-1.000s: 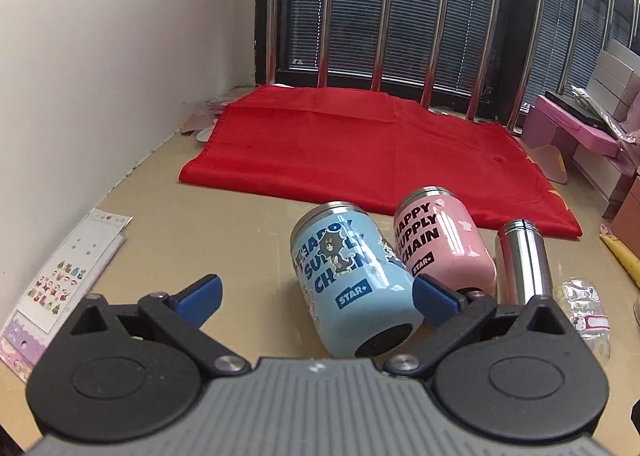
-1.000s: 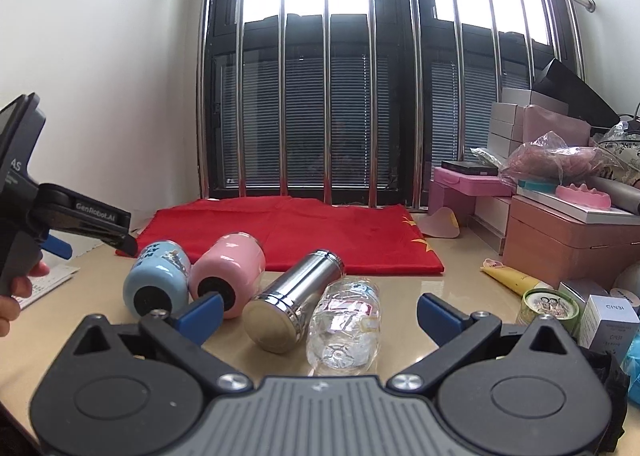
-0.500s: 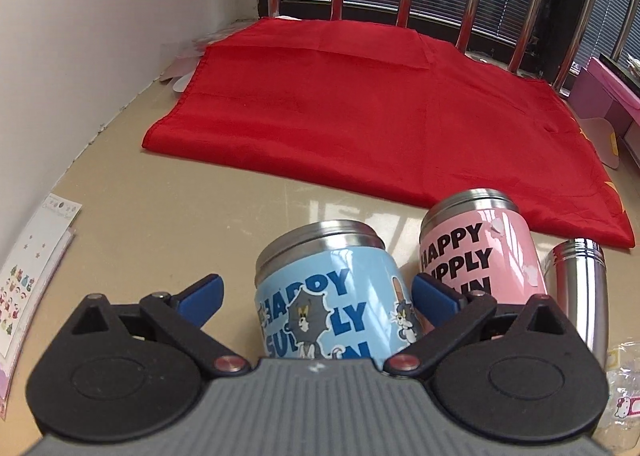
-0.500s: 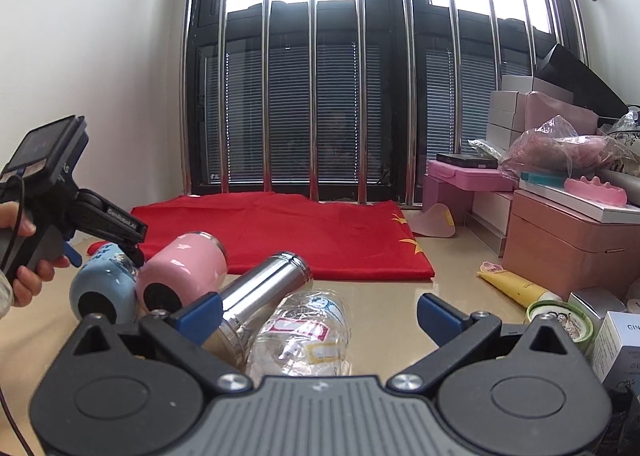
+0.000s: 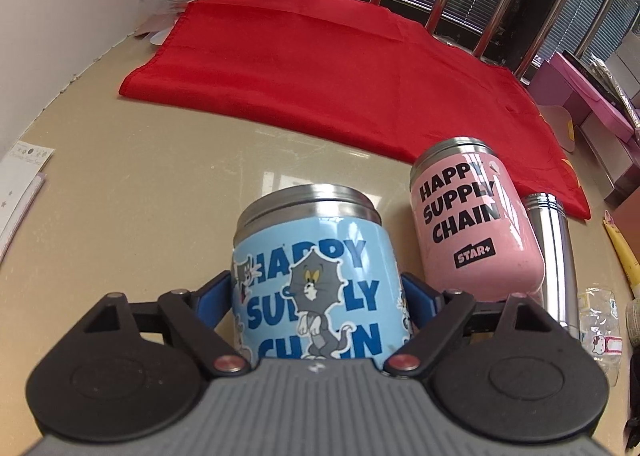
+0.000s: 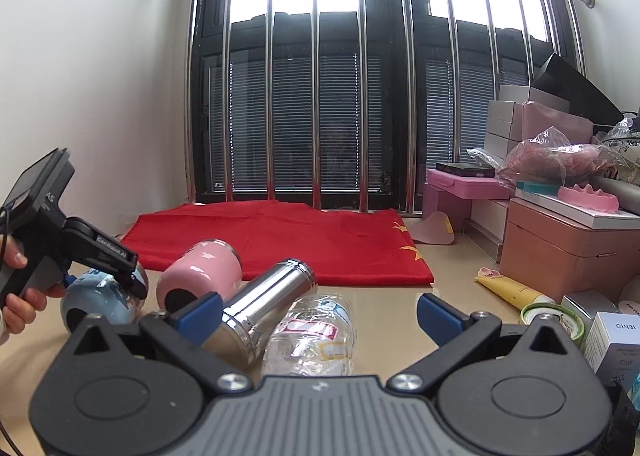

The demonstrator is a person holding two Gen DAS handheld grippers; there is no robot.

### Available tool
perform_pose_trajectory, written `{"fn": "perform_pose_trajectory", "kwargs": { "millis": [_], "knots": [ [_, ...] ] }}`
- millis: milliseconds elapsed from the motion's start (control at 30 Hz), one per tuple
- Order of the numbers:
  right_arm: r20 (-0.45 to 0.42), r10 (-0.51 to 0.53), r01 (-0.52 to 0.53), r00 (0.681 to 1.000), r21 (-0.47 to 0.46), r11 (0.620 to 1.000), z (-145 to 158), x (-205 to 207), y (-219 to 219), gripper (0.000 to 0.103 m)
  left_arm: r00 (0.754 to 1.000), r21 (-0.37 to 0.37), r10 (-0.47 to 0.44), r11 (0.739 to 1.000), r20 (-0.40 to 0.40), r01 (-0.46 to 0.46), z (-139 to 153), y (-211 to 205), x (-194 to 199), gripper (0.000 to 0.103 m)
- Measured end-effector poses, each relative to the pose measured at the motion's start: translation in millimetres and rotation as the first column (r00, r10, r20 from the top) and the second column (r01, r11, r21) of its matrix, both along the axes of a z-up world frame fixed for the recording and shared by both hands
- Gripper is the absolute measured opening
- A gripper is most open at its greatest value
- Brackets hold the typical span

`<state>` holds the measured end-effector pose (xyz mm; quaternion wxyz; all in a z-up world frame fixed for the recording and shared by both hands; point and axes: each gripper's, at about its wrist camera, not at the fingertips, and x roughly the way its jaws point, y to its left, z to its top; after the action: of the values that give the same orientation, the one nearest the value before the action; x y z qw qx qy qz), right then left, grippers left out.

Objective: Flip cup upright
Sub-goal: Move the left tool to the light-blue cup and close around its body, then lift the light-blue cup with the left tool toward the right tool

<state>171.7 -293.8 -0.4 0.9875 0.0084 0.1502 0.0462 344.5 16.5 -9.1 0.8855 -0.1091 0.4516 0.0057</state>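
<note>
The left tongs (image 5: 316, 296) are closed against the blue cup (image 5: 316, 280), one blue pad on each side of its body. The cup lies on its side on the table (image 5: 140, 192), steel rim pointing away toward the red cloth (image 5: 340, 80). The left wrist view shows the cup's printed side with its cartoon cat and lettering; the right wrist view shows instead the dark round base of the same cup (image 6: 100, 300), with the left tongs (image 6: 120, 280) coming down over it from a hand (image 6: 20, 296) at the frame's left edge.

Just beside the blue cup lies the pink cup (image 5: 476, 224), also on its side, rim toward the cloth. From the left view its black lettering is readable; from the right view only its base and plain pink body (image 6: 200, 276) show. Next to it is a steel flask (image 6: 268, 300), on its side, then a clear plastic bottle (image 6: 316, 332) lying flat; in the left view both are cut down to slivers at the right edge.

The right tongs (image 6: 320, 312) stand wide apart, holding nothing, above the table with the flask and bottle lying ahead between the pads. Only the right view takes in the barred window (image 6: 320, 96) and the stacked boxes (image 6: 568, 252) along the right side.
</note>
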Motion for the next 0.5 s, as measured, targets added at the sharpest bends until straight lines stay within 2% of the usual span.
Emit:
{"fn": "perform_pose_trajectory", "kwargs": {
  "millis": [167,333,500],
  "knots": [
    [-0.018,-0.006,0.006,1.0,-0.01,1.0,-0.1,-7.7,4.3,0.103,0.993,-0.027,-0.079,0.996,0.09,0.081,15.2,-0.7,-72.8,0.087],
    [-0.042,-0.003,0.003,0.999,0.002,1.0,-1.3,-17.2,11.4,0.103,0.985,-0.077,-0.16,0.983,0.068,0.165,14.2,-26.8,-109.9,0.087],
    [-0.053,-0.019,0.019,0.998,0.003,1.0,-0.7,-29.2,12.3,0.103,0.973,-0.06,-0.23,0.971,-0.003,0.23,-0.9,-67.3,-112.0,0.087]
  ]
}}
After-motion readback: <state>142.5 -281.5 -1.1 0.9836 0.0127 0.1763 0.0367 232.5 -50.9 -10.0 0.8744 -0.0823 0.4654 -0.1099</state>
